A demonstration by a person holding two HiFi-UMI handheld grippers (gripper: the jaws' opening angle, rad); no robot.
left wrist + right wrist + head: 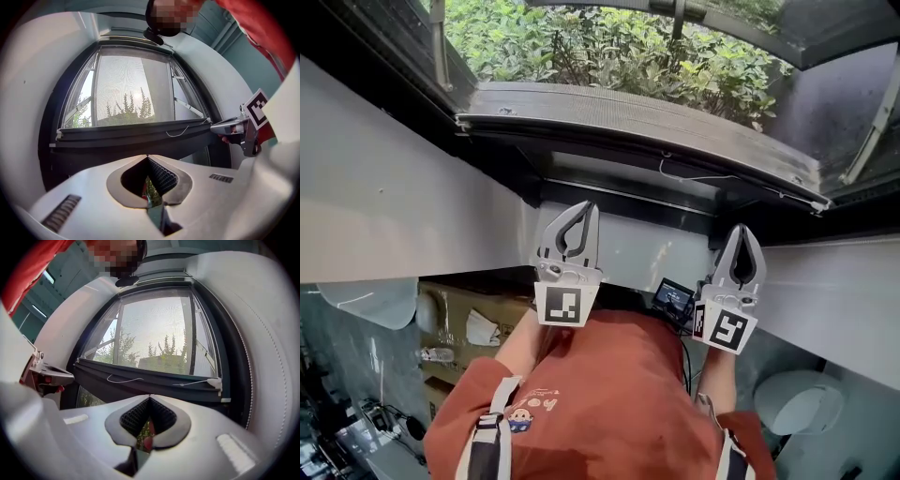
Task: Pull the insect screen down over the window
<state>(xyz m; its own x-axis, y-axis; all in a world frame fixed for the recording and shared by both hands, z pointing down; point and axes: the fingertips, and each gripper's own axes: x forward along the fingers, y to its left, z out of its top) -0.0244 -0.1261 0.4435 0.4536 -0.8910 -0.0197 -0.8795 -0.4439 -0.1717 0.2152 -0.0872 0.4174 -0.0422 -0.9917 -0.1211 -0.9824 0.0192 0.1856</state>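
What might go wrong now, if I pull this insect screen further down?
Both the left tongs and right tongs are shut on nothing, so pressing the screen bar with closed tips may slip. The loose white cord could snag. Pulling one side harder might jam the bar crooked.

left claw (pixel 590 206) left of right claw (pixel 739 230) | screen bar (pixel 637 120) ahead of both | shrubs (pixel 609 47) beyond bar

Grey mesh insect screen (pixel 131 89) covers most of the window (pixel 234 357), dark bottom bar (pixel 131 137) level, white cord (pixel 177 134) dangling.
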